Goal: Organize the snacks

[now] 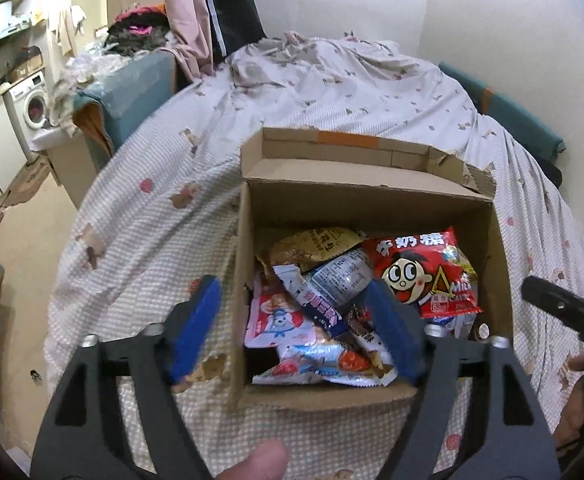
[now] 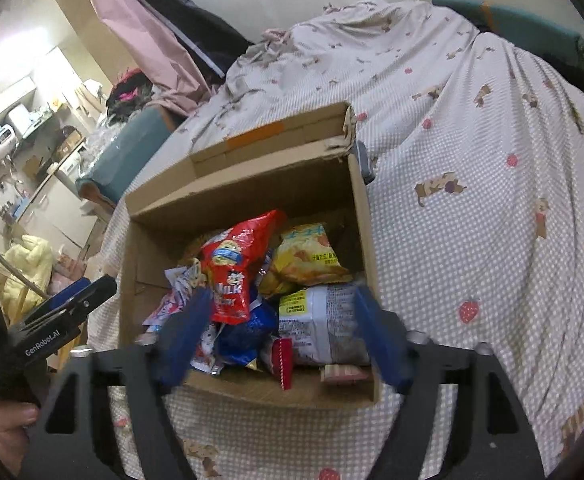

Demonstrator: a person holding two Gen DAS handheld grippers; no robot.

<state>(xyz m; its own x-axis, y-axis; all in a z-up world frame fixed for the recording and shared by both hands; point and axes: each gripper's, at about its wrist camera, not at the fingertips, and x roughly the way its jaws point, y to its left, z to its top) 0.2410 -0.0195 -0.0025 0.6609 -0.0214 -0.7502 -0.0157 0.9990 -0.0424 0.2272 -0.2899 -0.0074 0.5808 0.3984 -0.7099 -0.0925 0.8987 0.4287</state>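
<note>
A bed (image 1: 332, 92) with a checked, bear-printed cover fills the room's middle, with laundry piled beyond its far-left corner. A cardboard box (image 1: 248, 240) sits on the cover toward the bed's near edge, flaps open, heaped with snack packets, among them a red milk-candy bag (image 1: 424, 272) and a yellow packet (image 2: 308, 256). The left gripper (image 1: 292, 328) hangs above the box's near-left corner, jaws wide apart and empty, one finger outside the left wall, the other over the packets. The right gripper (image 2: 280, 336) hovers over the box's near-right part, jaws likewise spread with nothing between them. Both point steeply down and forward, so the heap lies directly ahead and below each. The silver packet (image 2: 324, 320) looks nearest the right jaws, its long axis probably running across them, though blur makes that uncertain.
</note>
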